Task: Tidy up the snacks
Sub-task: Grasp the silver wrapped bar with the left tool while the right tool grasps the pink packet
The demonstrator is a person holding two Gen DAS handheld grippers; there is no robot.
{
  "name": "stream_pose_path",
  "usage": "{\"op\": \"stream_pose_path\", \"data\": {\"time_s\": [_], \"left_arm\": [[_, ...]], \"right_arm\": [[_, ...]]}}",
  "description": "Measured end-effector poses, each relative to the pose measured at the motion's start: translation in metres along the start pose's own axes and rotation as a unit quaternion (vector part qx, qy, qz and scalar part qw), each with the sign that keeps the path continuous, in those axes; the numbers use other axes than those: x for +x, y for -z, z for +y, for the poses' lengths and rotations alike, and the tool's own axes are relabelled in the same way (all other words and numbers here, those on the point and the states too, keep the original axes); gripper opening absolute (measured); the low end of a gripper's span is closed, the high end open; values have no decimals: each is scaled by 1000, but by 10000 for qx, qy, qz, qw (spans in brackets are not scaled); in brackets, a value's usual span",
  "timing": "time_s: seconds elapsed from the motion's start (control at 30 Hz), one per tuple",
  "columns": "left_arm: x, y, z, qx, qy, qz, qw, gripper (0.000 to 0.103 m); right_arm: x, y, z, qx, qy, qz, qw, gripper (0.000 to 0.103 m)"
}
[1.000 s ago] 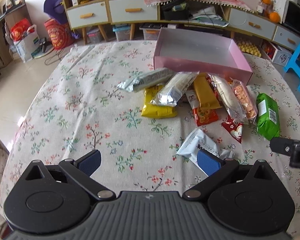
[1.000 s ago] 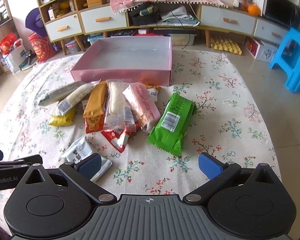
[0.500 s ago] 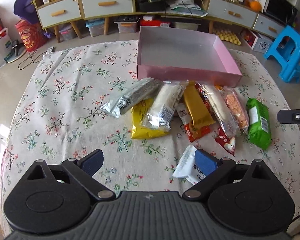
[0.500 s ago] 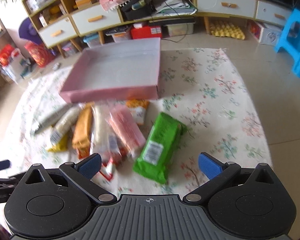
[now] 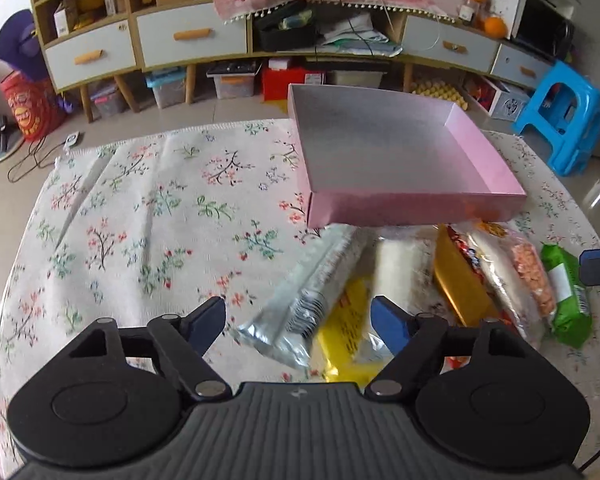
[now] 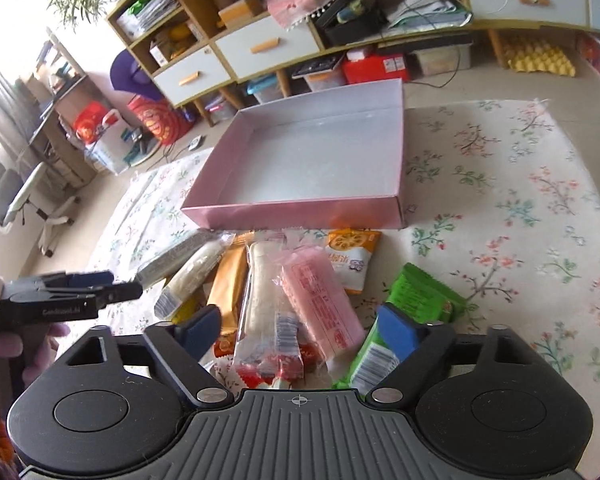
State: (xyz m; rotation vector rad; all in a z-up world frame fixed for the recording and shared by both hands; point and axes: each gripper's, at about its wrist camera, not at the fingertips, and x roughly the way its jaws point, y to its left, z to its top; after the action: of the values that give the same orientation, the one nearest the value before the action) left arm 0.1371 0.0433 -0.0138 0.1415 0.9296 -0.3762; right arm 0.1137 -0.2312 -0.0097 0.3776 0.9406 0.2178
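An empty pink box (image 5: pixel 416 208) (image 6: pixel 300 216) sits on the floral tablecloth, with a row of snack packets in front of it. My left gripper (image 5: pixel 296 322) hovers over the silver packet (image 5: pixel 300 304) and the yellow packet (image 5: pixel 346 330). Its jaws are closing, and the pads are clear of both packets. My right gripper (image 6: pixel 298 330) is above the pink packet (image 6: pixel 320 304) and the clear packet (image 6: pixel 260 304). Its jaws are closing too, without touching either. The green packet (image 6: pixel 420 300) (image 5: pixel 566 296) lies by its right finger. In the right wrist view the left gripper (image 6: pixel 100 284) shows at the left.
An orange packet (image 5: pixel 456 284) and a white-and-orange pouch (image 6: pixel 350 258) lie in the pile. Bare tablecloth (image 5: pixel 140 208) spreads to the left of the box. Beyond the table stand a low cabinet (image 5: pixel 188 40) and a blue stool (image 5: pixel 560 112).
Both grippers moved forward over the snack row and their jaws narrowed. The white packet near the left gripper dropped out of view. The right view swung to the left.
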Motion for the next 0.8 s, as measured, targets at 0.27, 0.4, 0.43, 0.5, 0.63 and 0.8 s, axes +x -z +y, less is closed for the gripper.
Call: {"op": "stream_pose_path", "data": {"time_s": [0.27,0.4,0.43,0.5,0.63,0.8], "left_arm": [[18,-5,10,-390,315,119,9987,68],[27,-6,15,-610,525,211,9965,58],[28,-7,15,-631,568,227,9961,56],[30,-7,14,-634,618,258,9957,54],[29,-6,11,-588,613,280,9960,47],[27,-7,9,-611,628,303,9957,33]], "right_arm": [[28,-10,9,-59,16,152,9999,59],[41,-10,6,-73,148,285,9995,55],[43,-10,6,-97,190,308,9993,54],[46,-9,6,-153,267,319,9990,53],[49,-10,5,-234,486,370,9979,46],[54,-8,-3,-132,558,429,9974,42]]}}
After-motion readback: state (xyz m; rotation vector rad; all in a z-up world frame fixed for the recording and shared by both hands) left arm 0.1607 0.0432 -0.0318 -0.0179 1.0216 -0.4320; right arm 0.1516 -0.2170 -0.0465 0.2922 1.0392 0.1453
